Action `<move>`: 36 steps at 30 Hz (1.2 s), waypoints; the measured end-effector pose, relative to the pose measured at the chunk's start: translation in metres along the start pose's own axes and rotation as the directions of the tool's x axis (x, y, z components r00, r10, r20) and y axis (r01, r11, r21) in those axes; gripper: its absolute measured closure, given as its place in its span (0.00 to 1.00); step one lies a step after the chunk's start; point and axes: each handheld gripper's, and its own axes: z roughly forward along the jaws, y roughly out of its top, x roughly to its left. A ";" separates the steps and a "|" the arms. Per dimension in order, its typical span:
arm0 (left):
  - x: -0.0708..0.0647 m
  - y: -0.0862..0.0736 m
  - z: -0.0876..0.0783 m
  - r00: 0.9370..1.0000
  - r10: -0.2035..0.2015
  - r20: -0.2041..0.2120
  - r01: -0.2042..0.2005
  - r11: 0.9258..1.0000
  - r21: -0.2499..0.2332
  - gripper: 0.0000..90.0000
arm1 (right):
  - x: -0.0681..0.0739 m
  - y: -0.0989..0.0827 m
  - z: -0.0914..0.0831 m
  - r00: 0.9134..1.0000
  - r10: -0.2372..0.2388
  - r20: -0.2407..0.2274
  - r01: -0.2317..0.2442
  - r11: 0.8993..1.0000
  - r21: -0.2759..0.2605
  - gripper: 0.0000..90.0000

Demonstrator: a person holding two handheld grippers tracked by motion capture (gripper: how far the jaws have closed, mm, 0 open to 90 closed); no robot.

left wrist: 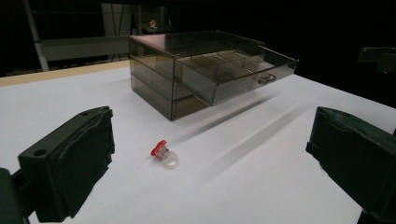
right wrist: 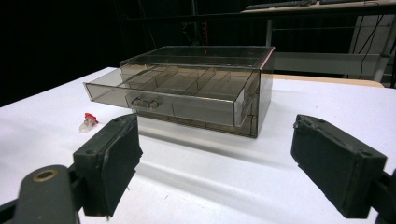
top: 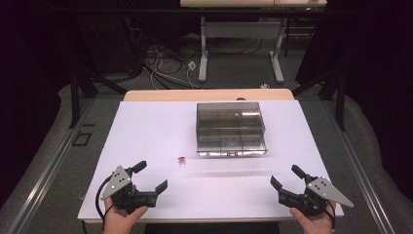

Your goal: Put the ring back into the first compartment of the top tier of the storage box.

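Note:
A smoky clear drawer box (top: 231, 127) (left wrist: 205, 70) (right wrist: 196, 86) stands at the middle of the white table, its top drawer (right wrist: 163, 95) pulled partly out toward me, with dividers inside. A small clear ring with a red top (top: 181, 160) (left wrist: 164, 155) (right wrist: 88, 122) lies on the table in front of the box, to its left. My left gripper (top: 150, 176) (left wrist: 210, 163) rests open near the front left edge, nothing between its jaws. My right gripper (top: 287, 176) (right wrist: 215, 163) stands open near the front right edge, also with nothing in it.
The white table top (top: 146, 126) has a wooden strip along its far edge (top: 209, 94). Beyond it stand a desk frame (top: 241, 48) and loose cables on the floor (top: 165, 63). Dark curtains close in both sides.

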 end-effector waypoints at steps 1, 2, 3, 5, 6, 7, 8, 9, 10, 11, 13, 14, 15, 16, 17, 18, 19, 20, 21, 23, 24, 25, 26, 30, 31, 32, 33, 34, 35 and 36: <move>0.001 -0.001 0.001 1.000 0.001 -0.003 -0.001 1.000 0.004 0.01 | 0.000 0.000 0.000 1.000 0.001 0.003 -0.001 1.000 0.002 0.17; 0.001 -0.001 0.001 1.000 -0.005 -0.004 0.005 1.000 0.008 0.01 | 0.000 0.000 0.000 1.000 0.002 -0.001 -0.002 1.000 0.000 0.17; 0.001 -0.001 0.002 1.000 0.001 -0.008 -0.001 1.000 0.013 0.00 | 0.000 -0.001 0.001 1.000 0.004 0.003 -0.004 1.000 -0.002 0.17; 0.002 -0.001 0.003 1.000 -0.005 -0.016 0.006 1.000 0.015 0.00 | 0.000 -0.002 0.002 1.000 -0.006 0.010 0.006 1.000 0.003 0.16; 0.002 -0.001 0.003 1.000 -0.005 -0.016 0.006 1.000 0.015 0.00 | 0.000 -0.003 0.002 1.000 -0.003 0.005 0.003 1.000 0.005 0.16; 0.002 0.000 0.005 1.000 -0.014 -0.019 0.014 1.000 0.014 0.00 | -0.001 -0.003 0.003 1.000 -0.014 0.002 0.014 1.000 0.013 0.16; 0.002 0.000 0.006 1.000 -0.016 -0.016 0.016 1.000 0.014 0.00 | -0.001 -0.004 0.003 1.000 -0.011 -0.003 0.011 1.000 0.016 0.16; 0.002 0.000 0.007 1.000 -0.016 -0.014 0.016 1.000 0.015 0.00 | -0.001 -0.004 0.004 1.000 -0.014 -0.005 0.014 1.000 0.016 0.17; 0.001 0.000 0.008 1.000 -0.017 -0.016 0.018 1.000 0.014 0.00 | -0.001 -0.005 0.004 1.000 -0.020 -0.005 0.020 1.000 0.016 0.16; 0.001 0.000 0.009 1.000 -0.015 -0.012 0.015 1.000 0.018 0.01 | -0.001 -0.005 0.004 1.000 -0.021 -0.008 0.021 1.000 0.017 0.16; 0.001 0.000 0.012 1.000 -0.024 -0.008 0.024 1.000 0.018 0.01 | -0.001 -0.006 0.002 1.000 -0.026 -0.009 0.026 1.000 0.016 0.16; 0.001 0.000 0.012 1.000 -0.024 -0.008 0.024 1.000 0.018 0.01 | -0.001 -0.006 0.002 1.000 -0.026 -0.009 0.026 1.000 0.016 0.16; 0.002 0.000 0.016 0.999 -0.033 -0.001 0.033 0.999 0.026 0.01 | -0.001 -0.006 0.002 1.000 -0.023 -0.010 0.023 1.000 0.017 0.16; 0.002 -0.001 0.018 0.999 -0.031 -0.003 0.032 0.999 0.035 0.02 | -0.001 -0.006 0.002 1.000 -0.017 -0.009 0.017 1.000 0.012 0.17; 0.002 -0.001 0.020 0.999 -0.034 -0.006 0.034 0.999 0.041 0.02 | -0.001 -0.006 0.003 1.000 -0.018 -0.008 0.018 1.000 0.012 0.16; 0.002 -0.001 0.021 0.999 -0.032 -0.004 0.032 0.998 0.045 0.03 | -0.002 -0.006 0.003 1.000 -0.019 -0.013 0.019 1.000 0.014 0.16; 0.002 -0.001 0.022 0.999 -0.035 -0.002 0.035 0.998 0.046 0.03 | -0.002 -0.006 0.003 1.000 -0.025 -0.013 0.025 1.000 0.014 0.16; 0.001 -0.001 0.023 0.999 -0.033 -0.002 0.033 0.998 0.050 0.04 | -0.003 -0.007 0.004 1.000 -0.025 -0.017 0.025 1.000 0.017 0.16; 0.001 -0.001 0.024 0.999 -0.033 -0.001 0.033 0.998 0.051 0.04 | -0.003 -0.007 0.004 1.000 -0.026 -0.013 0.026 0.999 0.022 0.17; -0.001 -0.002 0.025 1.000 -0.030 -0.004 0.030 0.998 0.052 0.04 | -0.003 -0.008 0.005 1.000 -0.017 -0.018 0.017 1.000 0.024 0.16; -0.001 -0.002 0.025 1.000 -0.030 -0.004 0.030 0.998 0.052 0.04 | -0.003 -0.008 0.005 1.000 -0.017 -0.018 0.017 1.000 0.024 0.16; -0.001 -0.001 0.026 1.000 -0.026 -0.001 0.026 0.998 0.055 0.04 | -0.003 -0.008 0.004 1.000 -0.023 -0.020 0.023 0.999 0.022 0.17; -0.001 -0.001 0.026 1.000 -0.026 -0.001 0.026 0.998 0.055 0.04 | -0.003 -0.008 0.004 1.000 -0.023 -0.020 0.023 0.999 0.022 0.17; 0.002 0.001 0.029 0.999 -0.035 -0.021 0.036 0.998 0.051 0.04 | -0.004 -0.008 0.002 1.000 -0.008 -0.014 0.008 1.000 0.019 0.17; 0.003 0.002 0.030 0.999 -0.045 -0.030 0.046 0.998 0.045 0.04 | -0.004 -0.008 0.002 1.000 -0.007 -0.016 0.007 1.000 0.020 0.16; 0.004 0.002 0.030 0.998 -0.049 -0.036 0.050 0.998 0.044 0.04 | -0.004 -0.008 0.002 1.000 -0.008 -0.016 0.008 1.000 0.018 0.17; 0.004 0.002 0.030 0.998 -0.049 -0.036 0.050 0.998 0.044 0.04 | -0.004 -0.008 0.002 1.000 -0.008 -0.016 0.008 1.000 0.018 0.17; 0.007 0.003 0.032 0.997 -0.060 -0.041 0.061 0.997 0.038 0.04 | -0.002 -0.008 0.003 1.000 -0.001 -0.022 0.002 1.000 0.023 0.17; 0.008 0.004 0.032 0.997 -0.062 -0.044 0.064 0.997 0.041 0.04 | -0.003 -0.008 0.003 1.000 -0.011 -0.024 0.012 1.000 0.020 0.17; 0.009 0.004 0.033 0.997 -0.065 -0.047 0.067 0.997 0.047 0.04 | -0.002 -0.007 0.004 1.000 -0.014 -0.026 0.014 1.000 0.021 0.17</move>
